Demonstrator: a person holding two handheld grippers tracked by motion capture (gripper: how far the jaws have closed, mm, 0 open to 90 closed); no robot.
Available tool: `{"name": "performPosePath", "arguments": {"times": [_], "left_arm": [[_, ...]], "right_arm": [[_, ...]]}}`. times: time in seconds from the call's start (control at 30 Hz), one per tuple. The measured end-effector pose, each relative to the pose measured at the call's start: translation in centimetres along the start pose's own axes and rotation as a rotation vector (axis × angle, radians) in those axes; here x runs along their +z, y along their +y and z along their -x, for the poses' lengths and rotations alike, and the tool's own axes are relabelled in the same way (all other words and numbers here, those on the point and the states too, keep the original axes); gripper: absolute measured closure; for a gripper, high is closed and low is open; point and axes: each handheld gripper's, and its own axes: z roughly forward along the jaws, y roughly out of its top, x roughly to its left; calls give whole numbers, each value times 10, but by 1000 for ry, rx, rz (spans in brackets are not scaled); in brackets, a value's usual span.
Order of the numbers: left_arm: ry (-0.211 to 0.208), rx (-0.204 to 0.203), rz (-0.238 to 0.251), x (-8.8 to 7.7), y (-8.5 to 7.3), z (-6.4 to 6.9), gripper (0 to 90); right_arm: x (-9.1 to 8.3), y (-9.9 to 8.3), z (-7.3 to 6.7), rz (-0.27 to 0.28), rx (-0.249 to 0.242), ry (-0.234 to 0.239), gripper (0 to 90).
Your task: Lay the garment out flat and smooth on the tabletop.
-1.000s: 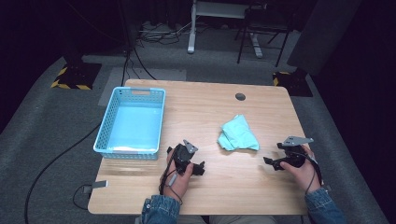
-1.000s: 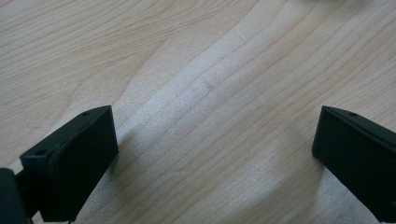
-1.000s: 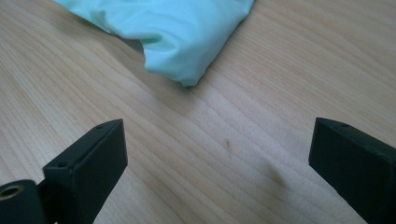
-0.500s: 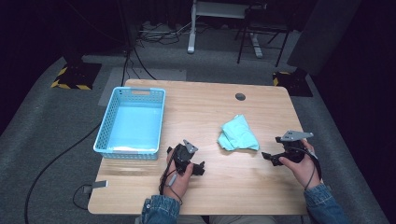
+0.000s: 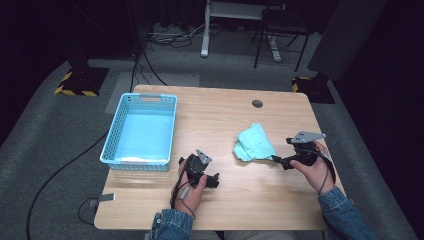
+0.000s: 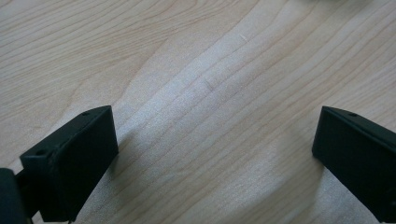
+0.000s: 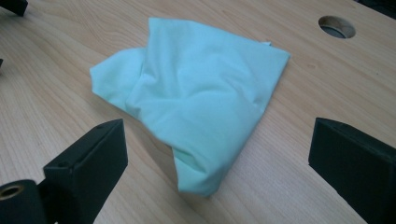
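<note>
A crumpled light green cloth [image 5: 255, 143] lies on the wooden table [image 5: 220, 120], right of centre. My right gripper [image 5: 276, 159] is open just right of the cloth, jaws pointing at it; in the right gripper view the cloth [image 7: 201, 98] lies spread just beyond the wide-apart jaws, its near corner between them. My left gripper [image 5: 216, 180] rests low over the table near the front edge, open; in the left gripper view its jaws stand far apart over bare wood [image 6: 210, 93] with nothing between them.
A light blue plastic basket [image 5: 141, 130] stands empty at the table's left side. A round cable hole [image 5: 257, 103] is in the tabletop behind the cloth, also seen as a hole [image 7: 336, 26] in the right gripper view. Cables run across the grey floor [image 5: 60, 165] to the left.
My right gripper has moved left toward the cloth, closing most of the gap. The left gripper and the cloth have stayed in place.
</note>
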Motion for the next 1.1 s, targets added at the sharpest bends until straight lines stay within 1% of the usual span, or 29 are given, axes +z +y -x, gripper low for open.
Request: {"name": "performPosePath", "arguments": {"times": [0.07,0.1,0.2,0.5,0.57,0.7,0.8,1.0,1.03,1.1], "left_arm": [[0,-2,1,0,0,0,0],[0,-2,1,0,0,0,0],[0,-2,1,0,0,0,0],[0,-2,1,0,0,0,0],[0,-2,1,0,0,0,0],[0,-2,1,0,0,0,0],[0,-2,1,0,0,0,0],[0,-2,1,0,0,0,0],[-1,-3,2,0,0,0,0],[0,-4,2,0,0,0,0]], "right_arm": [[5,5,-1,4,-14,-1,70],[5,5,-1,4,-14,-1,70],[12,9,-2,-1,-5,6,70],[26,21,-2,10,-4,10,62],[32,24,-1,8,-2,13,61],[38,26,-1,4,-6,15,62],[48,29,-1,-1,-12,20,71],[63,29,0,-14,-3,30,78],[69,29,0,-18,2,32,79],[71,29,0,-21,1,34,79]]}}
